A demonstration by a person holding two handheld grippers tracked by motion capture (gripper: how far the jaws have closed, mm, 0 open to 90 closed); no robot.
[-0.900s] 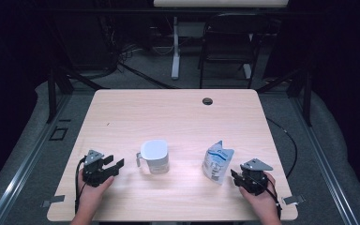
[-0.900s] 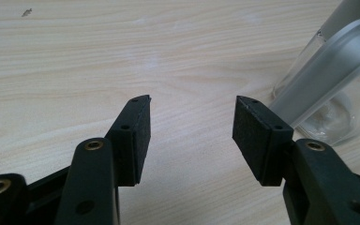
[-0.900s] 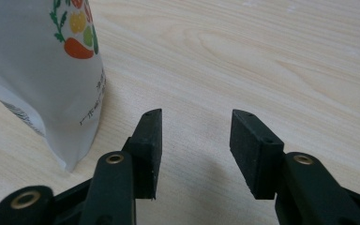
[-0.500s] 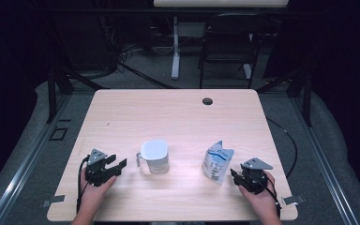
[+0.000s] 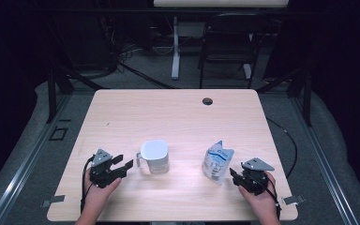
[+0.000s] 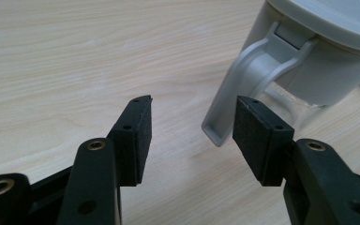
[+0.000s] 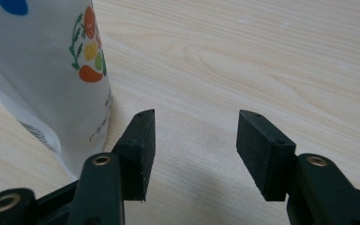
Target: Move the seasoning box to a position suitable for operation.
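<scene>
A white pitcher point(image 5: 154, 156) stands upright on the light wooden surface point(image 5: 178, 117), in its near left part. It has a flat, pale grey lid with rounded corners, and its lower body looks clear in the left gripper view. Its white loop handle point(image 6: 243, 89) sticks out to the left in the high view, attached under the lid's rim and curving down to a free lower end. A white stand-up pouch point(image 5: 217, 161) stands well apart to the pitcher's right, near the front edge, leaning slightly. Its top corner rises to a point, and it carries blue print with small drawings of red, yellow and green vegetables point(image 7: 90, 47).
</scene>
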